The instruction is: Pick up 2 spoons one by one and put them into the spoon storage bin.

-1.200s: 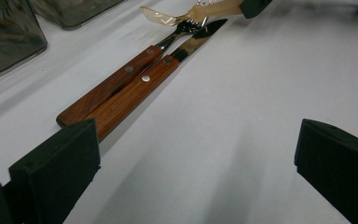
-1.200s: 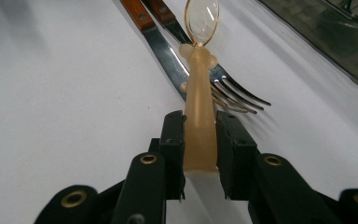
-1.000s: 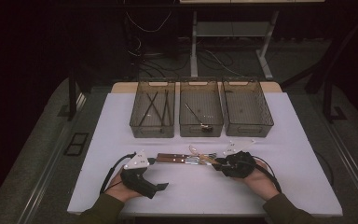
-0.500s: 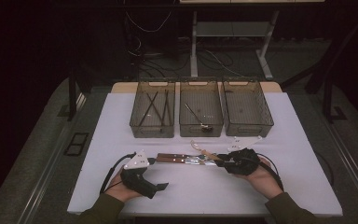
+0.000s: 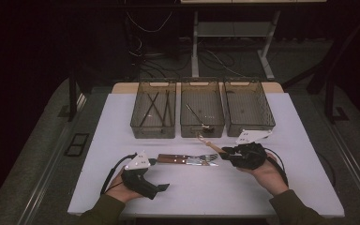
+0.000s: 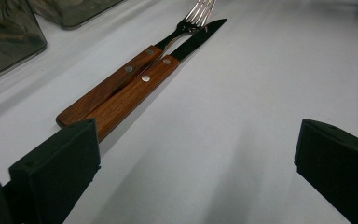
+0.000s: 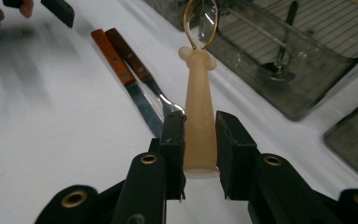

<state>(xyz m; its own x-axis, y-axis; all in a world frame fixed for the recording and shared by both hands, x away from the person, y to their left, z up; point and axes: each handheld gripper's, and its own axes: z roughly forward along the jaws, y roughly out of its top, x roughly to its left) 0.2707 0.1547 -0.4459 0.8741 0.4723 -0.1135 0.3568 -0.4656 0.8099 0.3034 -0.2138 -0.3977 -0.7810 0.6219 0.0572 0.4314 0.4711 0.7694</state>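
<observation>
While the right claw (image 7: 200,140) pinches the pale-handled spoon (image 7: 199,112) by its handle, bowl ahead of the jaws toward the middle bin (image 5: 202,112), we should keep it level, carry it over the rim, then release. Left claw (image 6: 191,158) rests spread beside the knife (image 6: 135,93) and fork (image 6: 121,79).
</observation>
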